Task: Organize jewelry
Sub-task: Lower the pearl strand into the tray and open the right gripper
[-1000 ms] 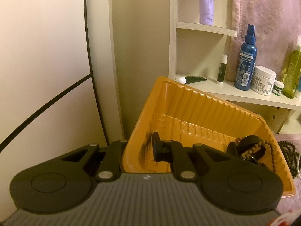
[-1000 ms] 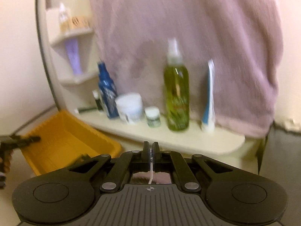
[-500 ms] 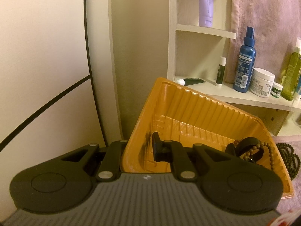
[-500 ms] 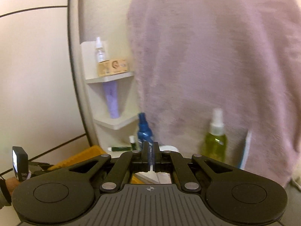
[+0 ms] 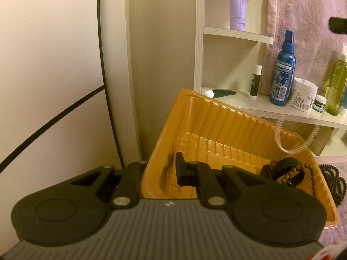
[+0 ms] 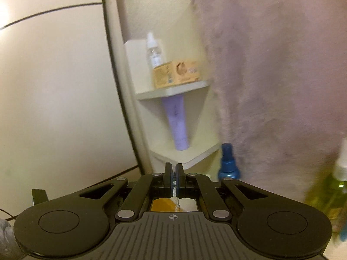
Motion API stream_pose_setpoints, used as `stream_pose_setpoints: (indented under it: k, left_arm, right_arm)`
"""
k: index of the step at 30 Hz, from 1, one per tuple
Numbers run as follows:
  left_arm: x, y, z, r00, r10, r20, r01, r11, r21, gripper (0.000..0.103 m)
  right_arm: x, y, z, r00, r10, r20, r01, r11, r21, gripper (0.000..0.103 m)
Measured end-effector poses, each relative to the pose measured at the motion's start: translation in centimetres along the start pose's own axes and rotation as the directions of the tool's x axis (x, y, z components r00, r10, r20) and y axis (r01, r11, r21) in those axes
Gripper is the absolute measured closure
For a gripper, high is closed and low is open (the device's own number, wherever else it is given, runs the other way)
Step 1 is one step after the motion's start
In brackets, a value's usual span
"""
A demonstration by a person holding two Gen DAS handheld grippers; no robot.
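You had the orange tray (image 5: 227,130) tipped up ahead of your left gripper (image 5: 160,173), its near wall pinched between the nearly closed fingers, one pad (image 5: 180,171) inside and the other hidden outside. Dark bands and brown beads (image 5: 290,173) lay in its low right corner, and a darker bead string (image 5: 331,177) sat outside on the pink cloth (image 5: 338,216). Your right gripper (image 6: 174,181) was pressed together on a pale thin necklace (image 5: 282,138), whose loop dangled over the tray's far right corner, above the pile. To finish well, I would judge you needed to keep the tray steady, lower the loop until it pooled inside, and only then release, so nothing draped over the rim.
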State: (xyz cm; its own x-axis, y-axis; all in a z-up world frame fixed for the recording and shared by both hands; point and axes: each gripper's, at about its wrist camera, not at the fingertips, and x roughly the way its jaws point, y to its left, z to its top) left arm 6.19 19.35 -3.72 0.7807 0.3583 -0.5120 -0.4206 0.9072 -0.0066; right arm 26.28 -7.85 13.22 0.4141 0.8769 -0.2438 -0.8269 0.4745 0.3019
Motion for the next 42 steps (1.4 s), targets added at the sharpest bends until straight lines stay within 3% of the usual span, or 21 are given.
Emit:
stream_pose_setpoints:
  k: [9,17,36,38,42]
  left_arm:
    - [0.0,0.0,0.0,1.000,0.000,0.000,0.000,1.000,0.000,0.091]
    - [0.1,0.0,0.0,1.000,0.002,-0.002,-0.002,1.000,0.002,0.091]
    - [0.5,-0.2,0.1,1.000,0.008,-0.010,-0.008,1.000,0.009,0.092]
    - [0.6,-0.3,0.1,1.000,0.009,-0.011,-0.009,1.000,0.009,0.092]
    - [0.7,-0.3,0.1,1.000,0.008,-0.012,-0.008,1.000,0.008,0.092]
  right_arm:
    - [4.5,-1.4,-4.9,0.982,0.031,-0.186,-0.016,0.997,0.081,0.101]
    - [7.6,-3.9,-8.9,0.937,-0.064,-0.343,0.080,0.996,0.035,0.101]
    - [12.9,-3.9,-13.5,0.848,-0.154,-0.507,0.087,0.984,-0.154,0.100]
    - [12.7,-3.8,-13.7,0.852,-0.146,-0.503,0.083,0.986,-0.147,0.097]
    - [12.0,-3.7,-13.5,0.874,-0.161,-0.459,0.109,0.984,-0.139,0.062]
